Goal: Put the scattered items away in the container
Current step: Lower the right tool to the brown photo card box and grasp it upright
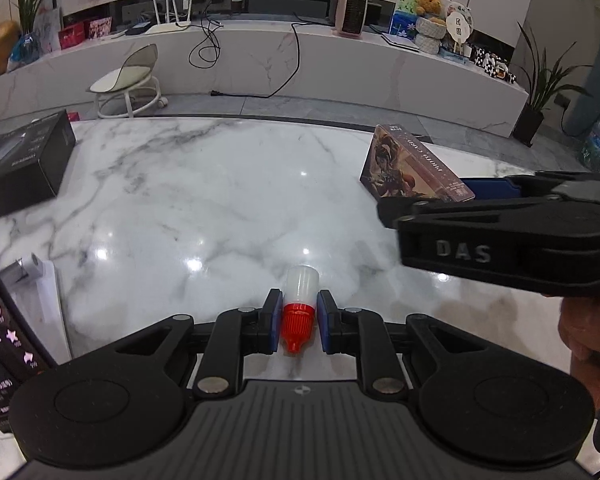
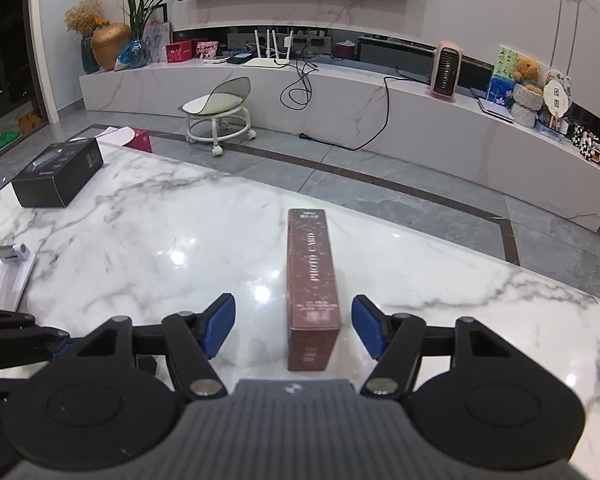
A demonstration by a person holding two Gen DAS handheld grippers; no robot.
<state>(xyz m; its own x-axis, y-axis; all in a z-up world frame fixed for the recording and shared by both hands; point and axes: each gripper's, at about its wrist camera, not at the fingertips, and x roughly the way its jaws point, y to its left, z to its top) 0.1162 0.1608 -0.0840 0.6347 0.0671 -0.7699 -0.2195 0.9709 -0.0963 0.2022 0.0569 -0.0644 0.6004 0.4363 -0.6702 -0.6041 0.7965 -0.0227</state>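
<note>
A: At 6 o'clock of the left wrist view, the left gripper (image 1: 299, 322) is clenched on a small white plastic dropper bottle with a red cap (image 1: 299, 307), cap toward the cam.

B: Risk?

A: Pads bite near the cap/shoulder, round & slick, so I'd guess it could pivot or squirt out w/ a quick swing.

B: Right side?

A: Right gripper (image 2: 293, 326) is released, jaws wide, straddling a tall reddish-brown cardboard photo-card box (image 2: 312, 288) standing on the white marble worktop (image 2: 160, 232). Not touching yet. Box is narrow, upright; an off-centre close prob. tips it.

B: Pose?

A: Both held low, roughly level. Right one reaches in from 3 o'clock in the left view. Container: can't tell which.
</note>
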